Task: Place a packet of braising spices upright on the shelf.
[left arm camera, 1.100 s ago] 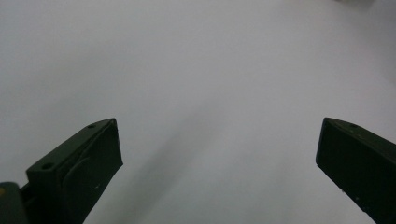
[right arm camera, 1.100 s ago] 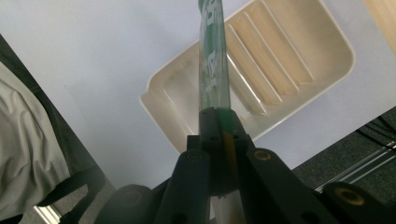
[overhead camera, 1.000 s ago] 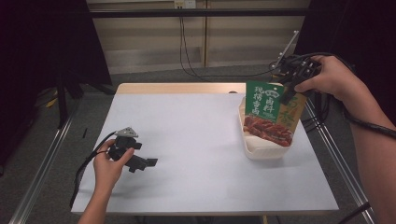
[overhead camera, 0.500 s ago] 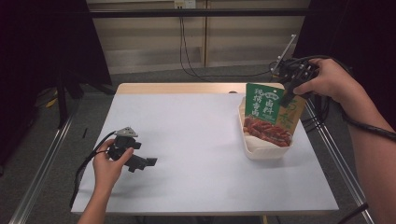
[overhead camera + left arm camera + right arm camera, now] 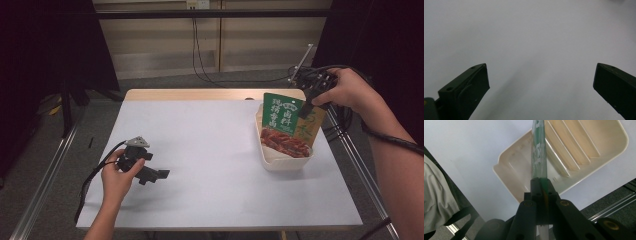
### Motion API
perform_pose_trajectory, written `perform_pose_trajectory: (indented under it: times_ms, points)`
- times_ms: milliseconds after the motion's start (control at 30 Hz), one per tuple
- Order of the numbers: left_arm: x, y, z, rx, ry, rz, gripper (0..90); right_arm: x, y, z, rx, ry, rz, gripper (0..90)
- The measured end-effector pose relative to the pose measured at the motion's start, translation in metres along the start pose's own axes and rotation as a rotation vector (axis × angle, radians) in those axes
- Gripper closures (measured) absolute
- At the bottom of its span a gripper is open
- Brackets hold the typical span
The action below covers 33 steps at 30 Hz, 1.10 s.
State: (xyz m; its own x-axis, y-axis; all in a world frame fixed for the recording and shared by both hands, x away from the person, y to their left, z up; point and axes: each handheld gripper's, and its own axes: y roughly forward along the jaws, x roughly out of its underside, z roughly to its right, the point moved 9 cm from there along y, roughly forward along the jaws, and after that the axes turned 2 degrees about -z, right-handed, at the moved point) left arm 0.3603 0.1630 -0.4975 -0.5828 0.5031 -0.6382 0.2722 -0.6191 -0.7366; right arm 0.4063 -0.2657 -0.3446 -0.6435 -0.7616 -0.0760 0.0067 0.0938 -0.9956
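The food pouch [image 5: 290, 125] was clamped by its top edge in the right gripper [image 5: 306, 111] and hung upright in the cream tray [image 5: 285, 161] at the table's right; release seemingly remained. The left gripper [image 5: 159, 175] lay gaping at near left.

Each black claw [image 5: 154, 176] has 2 flat screw-holed jaws, a trailing black cable, bare forearms.

The tabletop [image 5: 220, 150] left of the cream tray [image 5: 285, 160] is wide and bare. The green pouch [image 5: 287, 122] stands up in the tray, blocking it.
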Motion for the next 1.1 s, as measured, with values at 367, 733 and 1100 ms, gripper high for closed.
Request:
perform_pose_trajectory:
  times_ms: [367, 733, 1100]
  points:
    - [0.002, 0.004, 0.001, 0.009, 0.009, -0.018, 0.0, 0.002, 0.007, 0.003, -0.008, 0.013, -0.002, 90.0]
    - [0.001, 0.001, 0.000, 0.007, 0.007, -0.017, 0.0, 0.006, 0.010, 0.011, -0.013, 0.028, 0.018, 90.0]
    - [0.001, 0.001, 0.000, 0.008, 0.007, -0.018, 0.0, 0.011, 0.012, 0.017, -0.024, 0.054, 0.021, 90.0]
